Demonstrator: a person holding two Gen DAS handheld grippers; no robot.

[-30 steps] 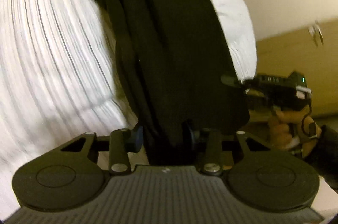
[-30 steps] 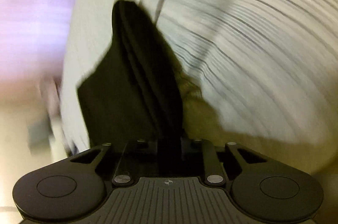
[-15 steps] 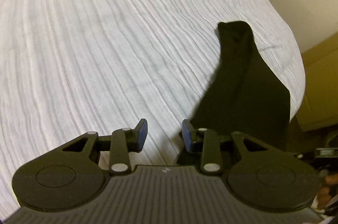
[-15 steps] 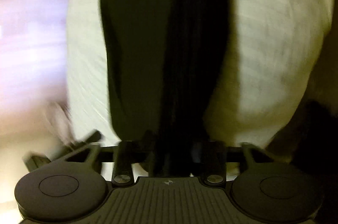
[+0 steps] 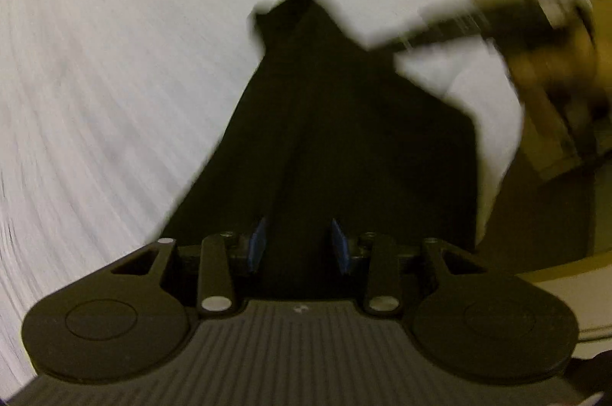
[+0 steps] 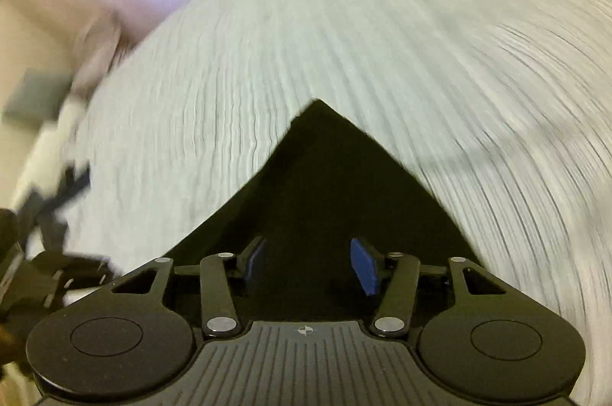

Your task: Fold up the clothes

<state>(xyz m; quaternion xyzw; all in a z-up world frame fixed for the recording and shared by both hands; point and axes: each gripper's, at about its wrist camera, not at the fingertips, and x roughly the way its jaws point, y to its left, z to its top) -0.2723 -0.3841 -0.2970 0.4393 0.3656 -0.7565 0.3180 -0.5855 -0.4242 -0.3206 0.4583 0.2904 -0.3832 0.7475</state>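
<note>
Both grippers, left gripper (image 5: 298, 241) and right gripper (image 6: 310, 264), tilt down, seemingly parted, over black garment (image 5: 344, 138).

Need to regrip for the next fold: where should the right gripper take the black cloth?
Take the pointed corner of the black cloth. It lies flat on the white sheet, straight ahead of the open right gripper, so come from above and pinch across the tip.

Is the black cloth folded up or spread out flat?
Folded, partly. The black cloth lies on the white bed as a narrow strip with lengthwise creases; the right view shows a pointed corner.
</note>
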